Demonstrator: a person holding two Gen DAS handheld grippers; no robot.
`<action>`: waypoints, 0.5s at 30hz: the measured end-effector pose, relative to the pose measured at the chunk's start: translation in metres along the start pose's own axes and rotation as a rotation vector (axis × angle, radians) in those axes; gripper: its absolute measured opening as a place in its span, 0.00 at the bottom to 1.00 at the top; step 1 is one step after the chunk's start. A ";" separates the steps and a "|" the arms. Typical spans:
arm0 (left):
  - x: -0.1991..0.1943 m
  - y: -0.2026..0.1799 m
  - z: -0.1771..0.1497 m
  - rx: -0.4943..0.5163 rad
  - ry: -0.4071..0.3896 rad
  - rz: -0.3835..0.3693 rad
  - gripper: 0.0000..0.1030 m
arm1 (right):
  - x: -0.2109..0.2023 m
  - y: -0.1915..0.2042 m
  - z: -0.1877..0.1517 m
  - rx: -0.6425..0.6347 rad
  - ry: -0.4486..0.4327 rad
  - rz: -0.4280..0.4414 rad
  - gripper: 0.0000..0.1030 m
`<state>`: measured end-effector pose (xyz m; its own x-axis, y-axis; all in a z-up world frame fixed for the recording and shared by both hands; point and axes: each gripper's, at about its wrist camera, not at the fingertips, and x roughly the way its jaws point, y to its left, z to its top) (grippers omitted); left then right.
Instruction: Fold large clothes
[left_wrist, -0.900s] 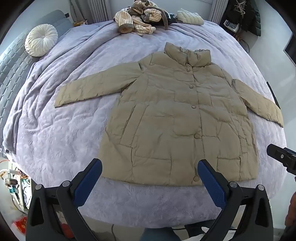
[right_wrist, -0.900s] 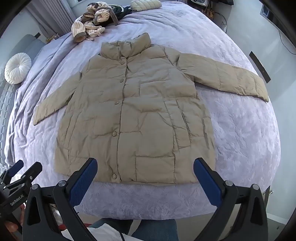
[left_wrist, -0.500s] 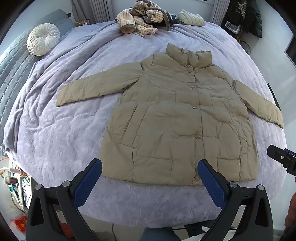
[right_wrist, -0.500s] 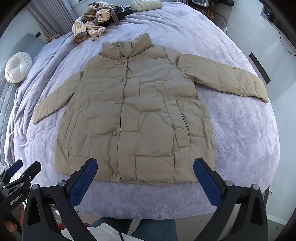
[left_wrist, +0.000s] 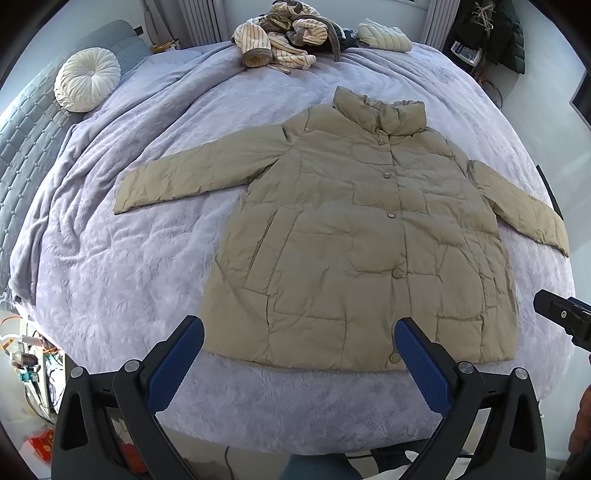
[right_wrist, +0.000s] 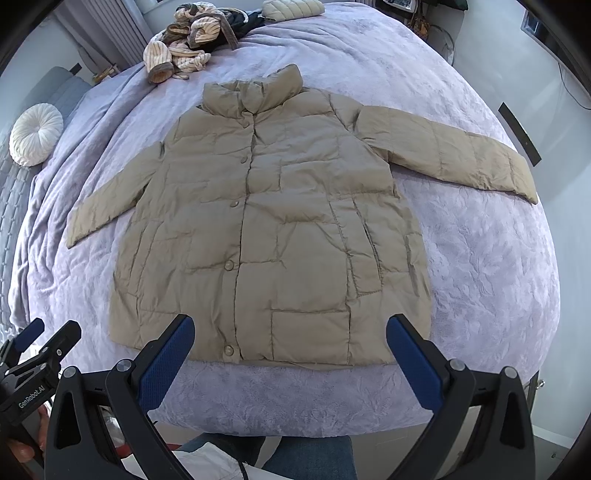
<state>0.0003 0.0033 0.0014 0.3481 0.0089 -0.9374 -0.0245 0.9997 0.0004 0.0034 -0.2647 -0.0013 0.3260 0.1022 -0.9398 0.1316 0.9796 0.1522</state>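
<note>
We stand at the foot of the bed (left_wrist: 110, 295), whose lilac cover takes up most of both views. On it the tan quilted coat (left_wrist: 354, 236) lies flat, front up, buttoned, collar away from us, both sleeves spread wide. We judge it bulky but light, soft and puffy, with a slick shell that will likely slide and spring back, so pinching doubled edges should hold best: the left cuff (left_wrist: 123, 195), the right cuff (right_wrist: 521, 177), or the hem corners. Our left gripper (left_wrist: 299, 354) and right gripper (right_wrist: 290, 343) hang over the hem, both spread wide, holding nothing.
</note>
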 end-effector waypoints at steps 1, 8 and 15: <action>0.001 0.000 0.000 0.001 -0.001 -0.002 1.00 | 0.000 0.000 0.000 0.001 0.001 0.001 1.00; 0.003 -0.001 0.002 0.008 0.001 0.008 1.00 | 0.004 0.005 0.001 0.002 0.000 0.004 1.00; 0.006 -0.002 0.005 0.016 -0.002 0.010 1.00 | 0.013 0.002 0.002 0.020 0.004 0.024 1.00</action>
<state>0.0074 0.0013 -0.0019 0.3499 0.0192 -0.9366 -0.0127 0.9998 0.0158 0.0097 -0.2621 -0.0126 0.3254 0.1263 -0.9371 0.1424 0.9732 0.1807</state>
